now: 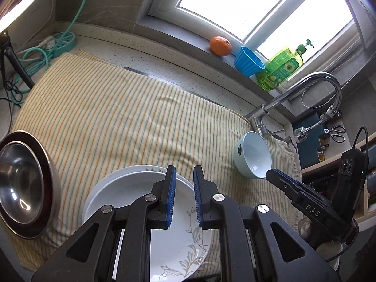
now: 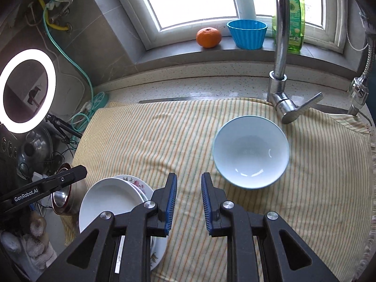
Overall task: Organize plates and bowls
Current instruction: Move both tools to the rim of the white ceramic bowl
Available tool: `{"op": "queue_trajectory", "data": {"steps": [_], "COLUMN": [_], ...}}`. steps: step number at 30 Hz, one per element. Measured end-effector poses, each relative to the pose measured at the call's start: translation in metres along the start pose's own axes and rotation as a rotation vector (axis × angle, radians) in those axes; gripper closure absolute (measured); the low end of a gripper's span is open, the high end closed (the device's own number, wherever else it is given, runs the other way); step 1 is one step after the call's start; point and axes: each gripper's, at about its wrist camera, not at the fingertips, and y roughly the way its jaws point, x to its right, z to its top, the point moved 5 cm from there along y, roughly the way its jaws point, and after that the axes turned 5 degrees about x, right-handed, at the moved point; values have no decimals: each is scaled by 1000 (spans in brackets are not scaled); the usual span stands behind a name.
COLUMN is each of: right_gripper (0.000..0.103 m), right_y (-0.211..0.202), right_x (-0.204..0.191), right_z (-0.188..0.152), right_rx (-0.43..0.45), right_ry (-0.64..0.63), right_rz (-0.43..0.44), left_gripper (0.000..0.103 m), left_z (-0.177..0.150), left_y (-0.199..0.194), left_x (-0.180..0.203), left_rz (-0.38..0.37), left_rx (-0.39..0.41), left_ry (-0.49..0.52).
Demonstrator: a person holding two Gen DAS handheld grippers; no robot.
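A stack of white plates (image 1: 131, 183) lies on the striped cloth (image 1: 117, 117), directly under my left gripper (image 1: 185, 171); the lower plate has a floral print. The left jaws stand almost together with nothing between them. A pale blue bowl (image 2: 251, 150) stands upright on the cloth, ahead and right of my right gripper (image 2: 189, 178), whose jaws show a narrow gap over bare cloth and hold nothing. The same bowl (image 1: 253, 157) appears in the left wrist view, right beside the right gripper's fingertips (image 1: 272, 174). A steel bowl (image 1: 21, 178) sits left of the plates.
A chrome faucet (image 2: 280, 47) rises behind the blue bowl at the cloth's far edge. An orange (image 2: 208, 37), a blue fluted cup (image 2: 246, 34) and a green soap bottle (image 2: 296, 18) stand on the windowsill. A ring light (image 2: 28, 89), cables and a power strip (image 1: 63, 40) crowd the left.
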Motion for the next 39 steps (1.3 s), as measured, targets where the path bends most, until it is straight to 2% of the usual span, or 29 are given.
{"op": "queue_trajectory", "data": {"steps": [8,16,28,39], "right_gripper": [84,84,84,84], "right_y": [-3,7,32,48], "right_x": [62,102,127,139], "right_z": [6,17,23,23], "right_rx": [6,-2,-46,-84], "right_ry": [67,95,102,147], "right_rz": [-50,-72,-58,-25], "left_gripper": [91,91,91,91], "left_z": [-4,-3,-4,-5], "left_y": [40,77,119,145], "left_x": [43,76,106,110], "left_rz": [-26,-48,-47,-14], "left_rx": [-55,-88,-125,-151], "left_ry": [45,67,105,113]}}
